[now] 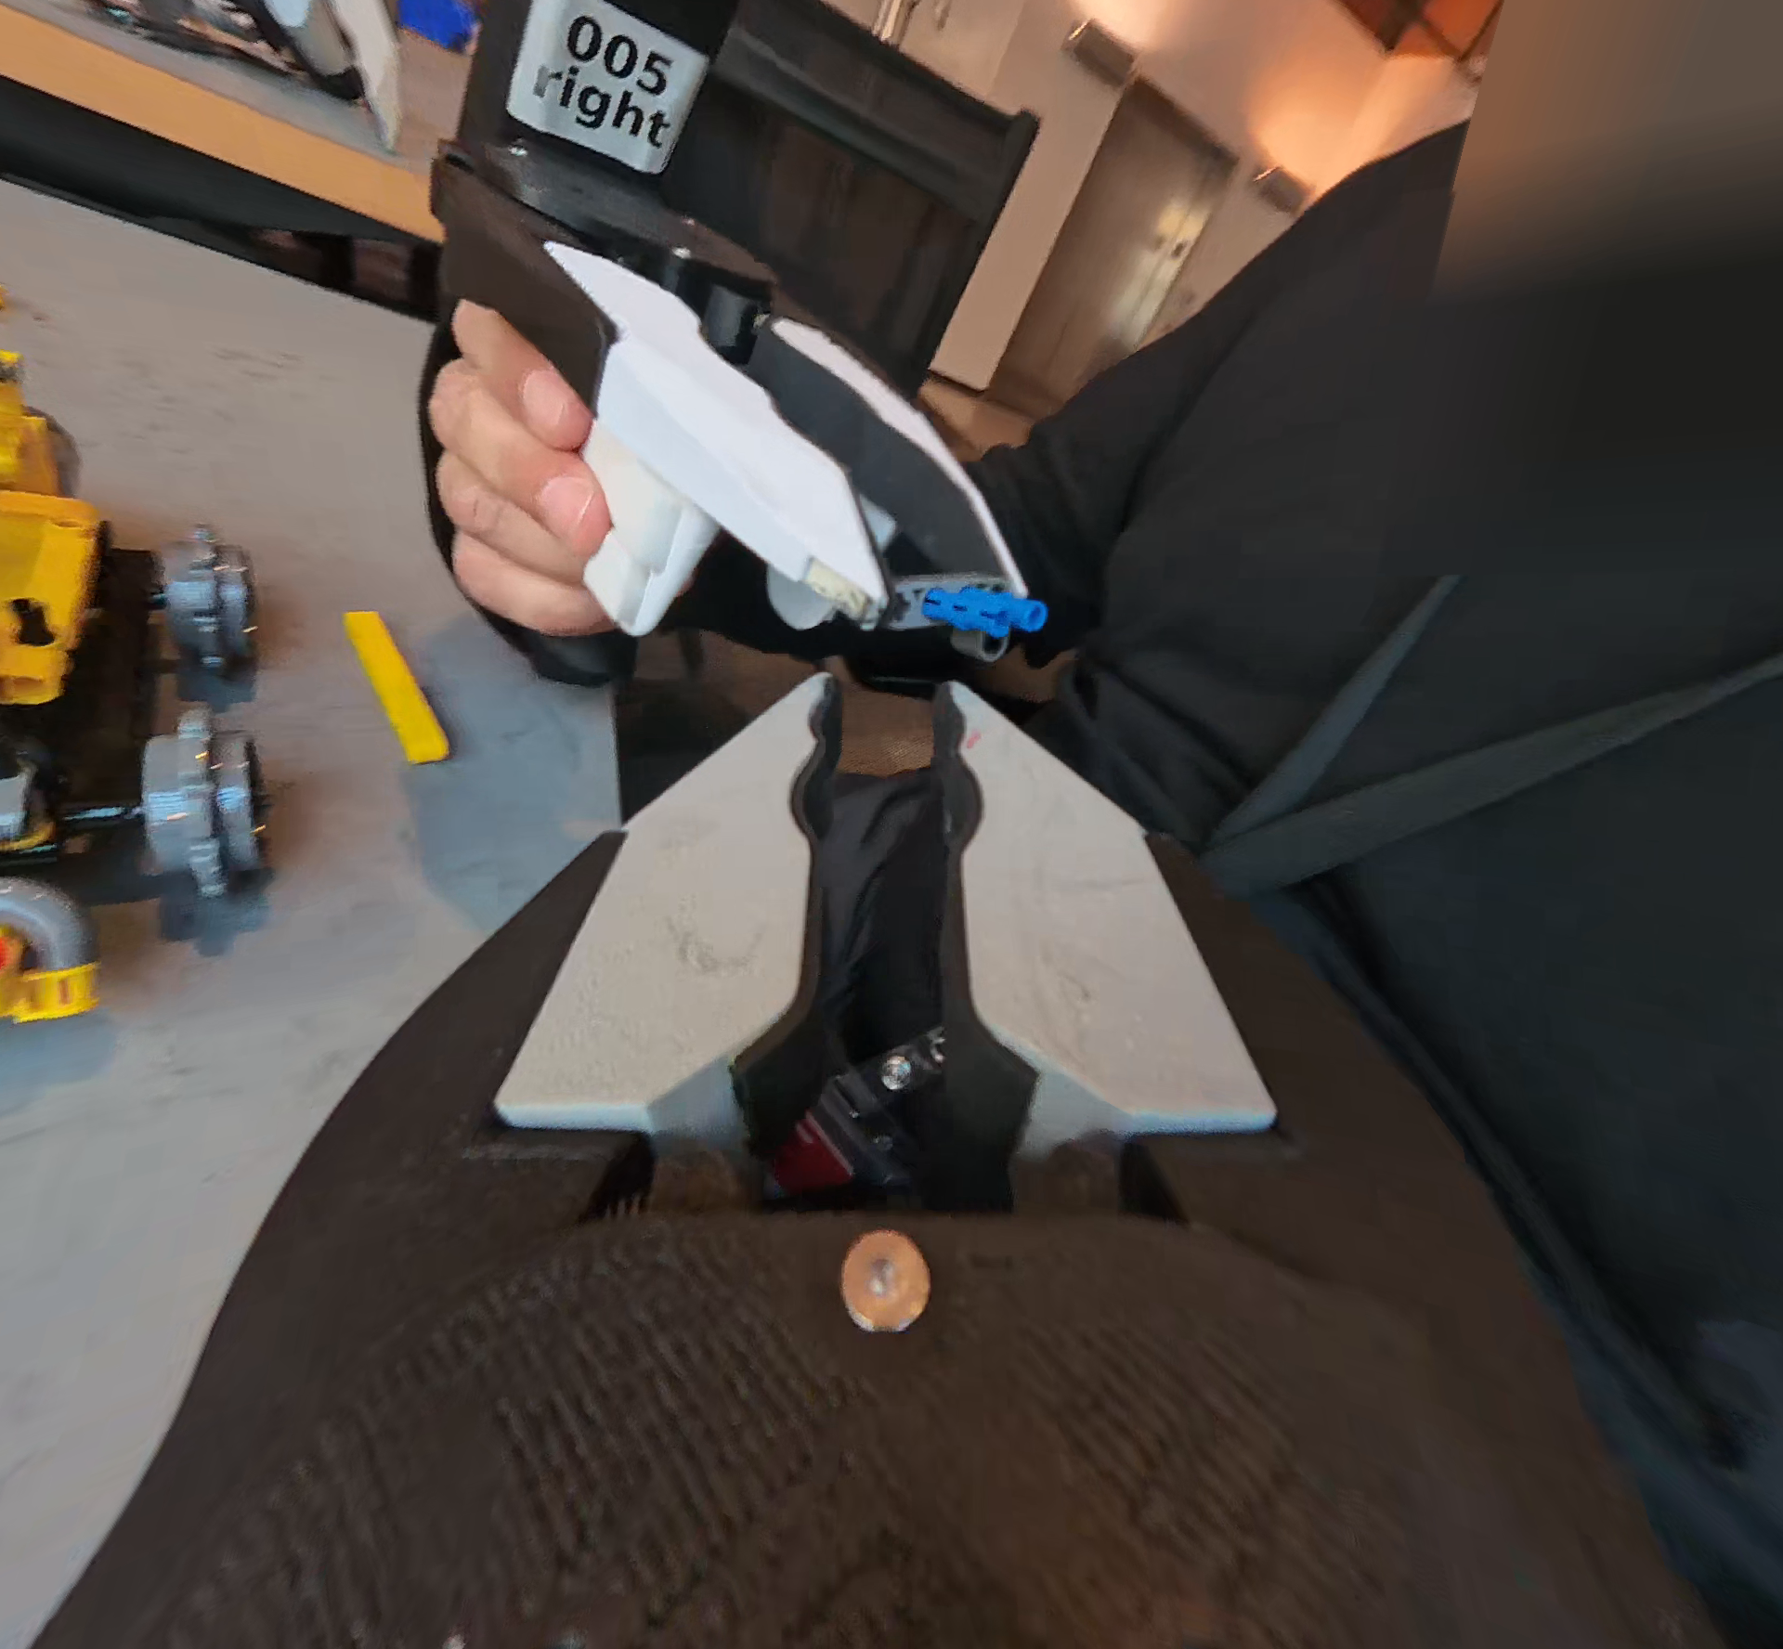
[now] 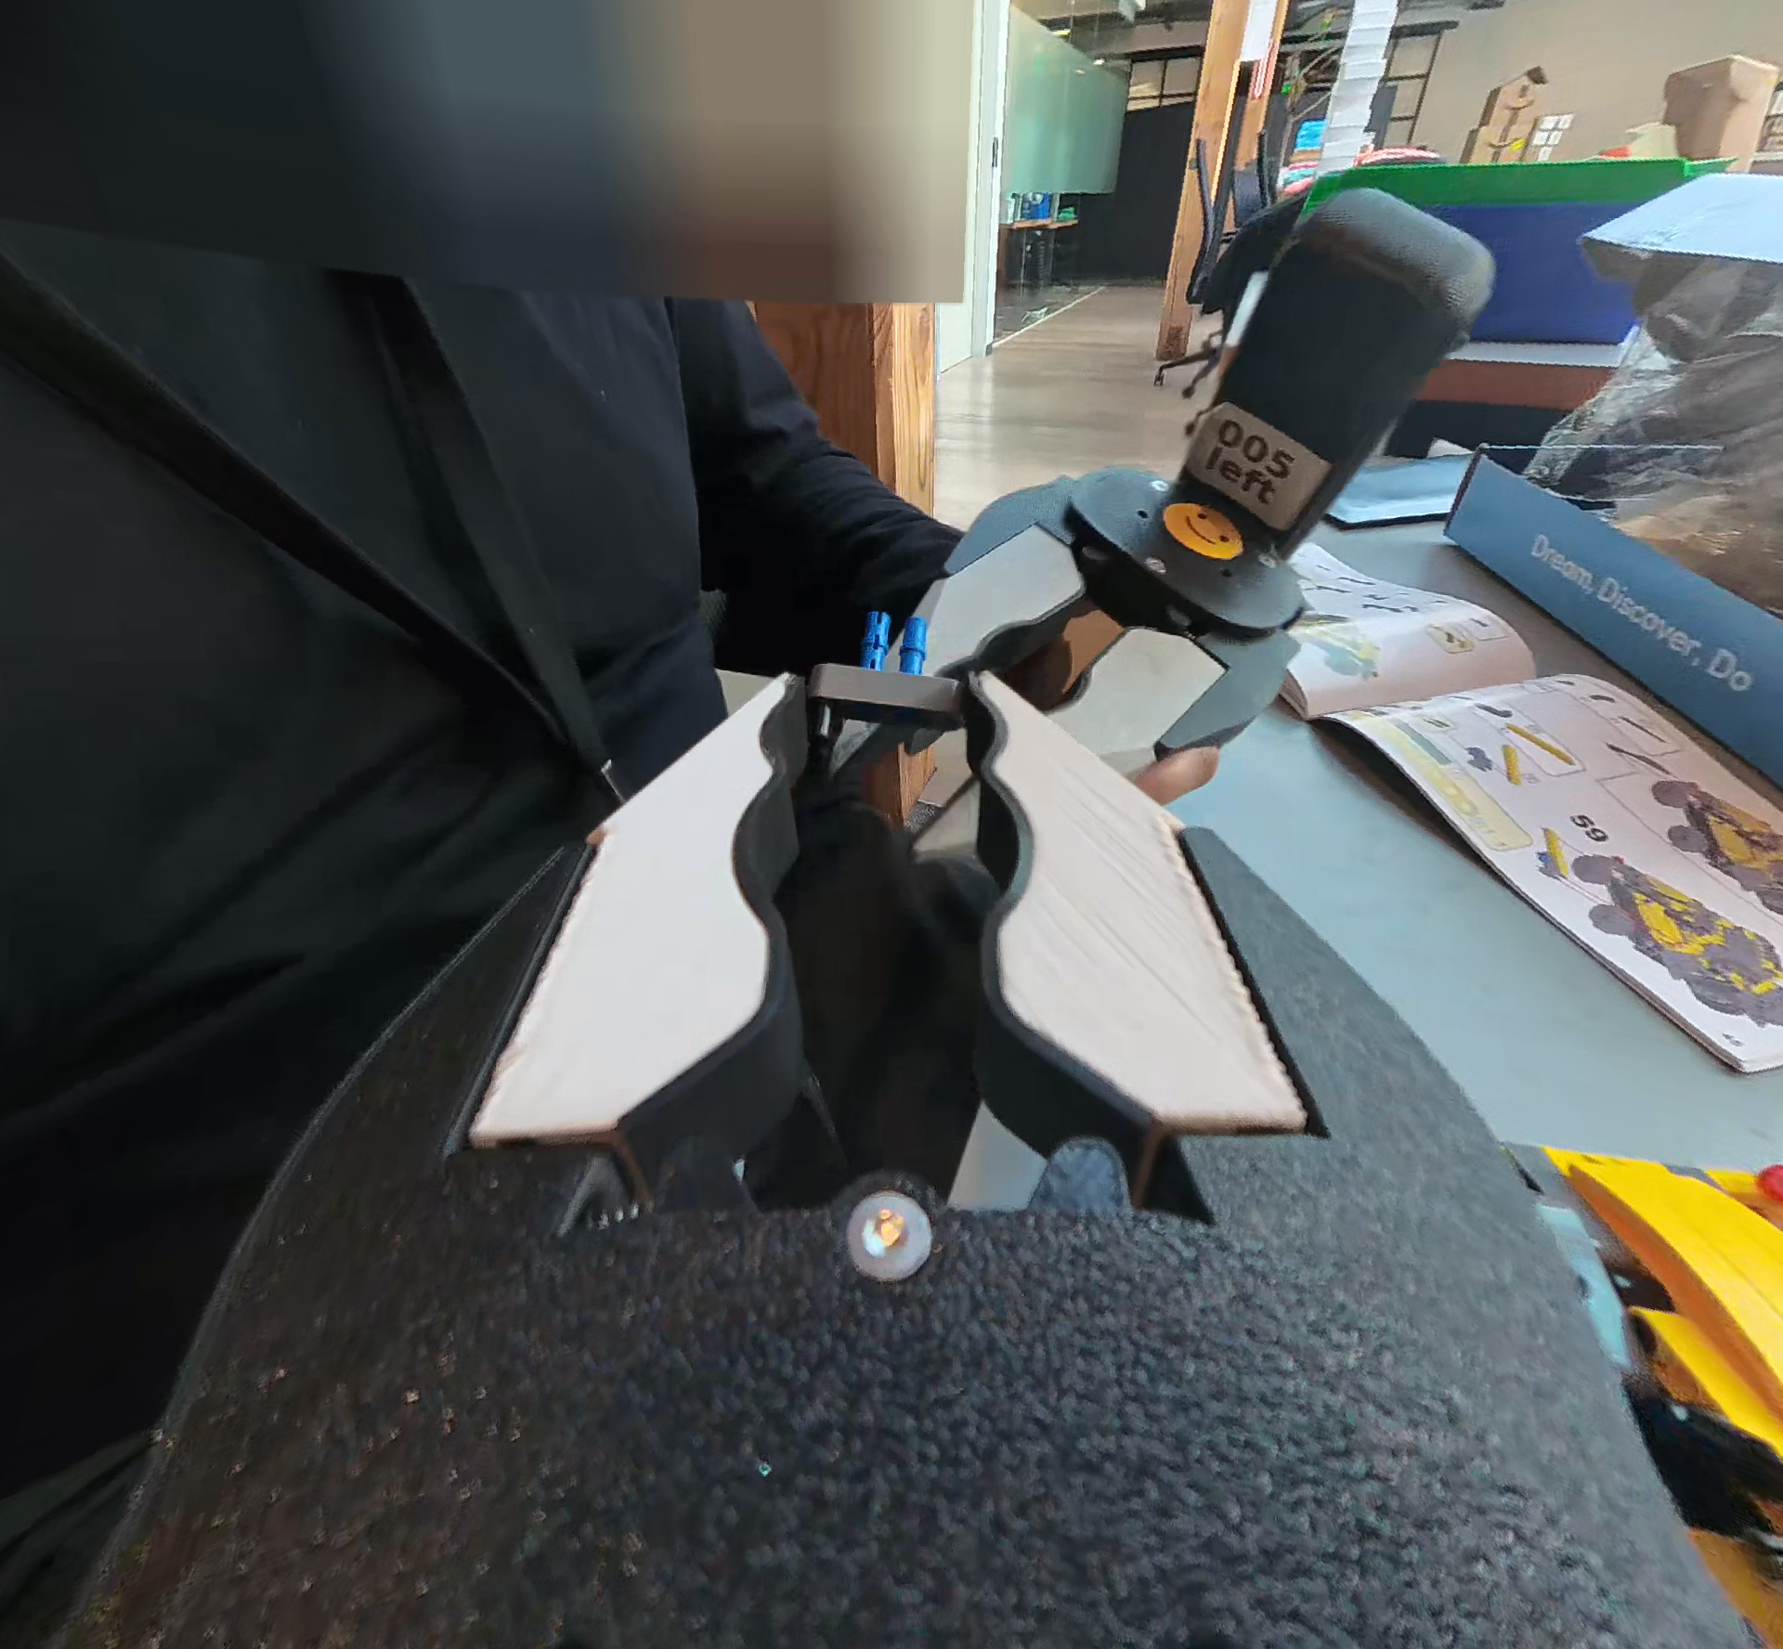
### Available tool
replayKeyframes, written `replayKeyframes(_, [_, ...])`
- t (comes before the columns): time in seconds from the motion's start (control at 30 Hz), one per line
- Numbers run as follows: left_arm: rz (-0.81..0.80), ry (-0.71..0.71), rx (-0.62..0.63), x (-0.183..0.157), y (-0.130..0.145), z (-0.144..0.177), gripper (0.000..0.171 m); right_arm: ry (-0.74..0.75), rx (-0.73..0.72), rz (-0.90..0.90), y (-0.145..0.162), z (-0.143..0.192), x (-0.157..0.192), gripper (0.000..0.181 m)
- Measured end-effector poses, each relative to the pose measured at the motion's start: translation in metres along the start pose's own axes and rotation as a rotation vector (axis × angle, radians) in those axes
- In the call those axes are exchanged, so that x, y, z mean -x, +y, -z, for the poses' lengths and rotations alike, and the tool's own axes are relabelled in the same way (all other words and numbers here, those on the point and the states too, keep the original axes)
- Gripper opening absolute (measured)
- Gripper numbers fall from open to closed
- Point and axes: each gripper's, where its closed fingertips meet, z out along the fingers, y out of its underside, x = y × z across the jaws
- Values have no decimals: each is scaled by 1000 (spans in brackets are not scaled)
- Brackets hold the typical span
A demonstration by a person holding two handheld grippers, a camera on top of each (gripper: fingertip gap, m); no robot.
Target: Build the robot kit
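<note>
My right gripper [image 2: 883, 707] is shut on a small grey brick beam [image 2: 883, 689] with two blue pins [image 2: 892, 638] standing out of it, held in the air in front of a person in black clothing. In the left wrist view the same gripper [image 1: 955, 614] shows above and ahead, with the grey beam [image 1: 912, 611] and a blue pin [image 1: 984, 612] at its tips and a hand around its grip. My left gripper [image 1: 886, 701] is open and empty, its tips just below the beam. In the right wrist view the left gripper [image 2: 1052, 720] sits just behind the beam.
A yellow brick vehicle model [image 1: 39, 599] with grey wheel hubs [image 1: 203, 807] stands on the grey table [image 1: 289, 1072], beside a loose yellow flat beam [image 1: 396, 686]. An open instruction booklet [image 2: 1544, 831], a blue box [image 2: 1592, 609] and the yellow model [image 2: 1688, 1275] lie to the right. My two grippers' fingertips are within a few centimetres of each other.
</note>
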Motion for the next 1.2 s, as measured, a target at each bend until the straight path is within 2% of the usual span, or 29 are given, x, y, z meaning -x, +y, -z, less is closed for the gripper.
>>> replayKeyframes(0.13, [36, 98, -57, -13, -7, -1, 13, -13, 77, 47, 3, -3, 12, 32])
replayKeyframes(0.37, [93, 234, -34, -29, 1, -10, 21, 34, 173, 146, 0, 2, 18, 33])
replayKeyframes(0.47, [90, 197, -71, -24, -2, -12, 21, 34, 154, 124, 1, 3, 19, 33])
replayKeyframes(0.7, [116, 220, -96, -25, 4, -10, 18, 16, 153, 103, 14, -3, 16, 32])
replayKeyframes(0.9, [168, 269, -167, -19, -6, -7, 22, 57, 120, 112, 10, 1, 7, 32])
replayKeyframes(1.07, [234, 229, -230, -3, -16, -8, 20, 101, 107, 115, 6, 14, -5, 32])
replayKeyframes(1.1, [251, 215, -238, 0, -17, -6, 20, 110, 112, 113, 7, 16, -8, 32])
replayKeyframes(1.13, [262, 198, -251, 3, -20, -4, 11, 114, 109, 111, 7, 17, -10, 33])
replayKeyframes(1.2, [288, 160, -277, 10, -25, 0, 7, 118, 76, 108, 1, 20, -13, 15])
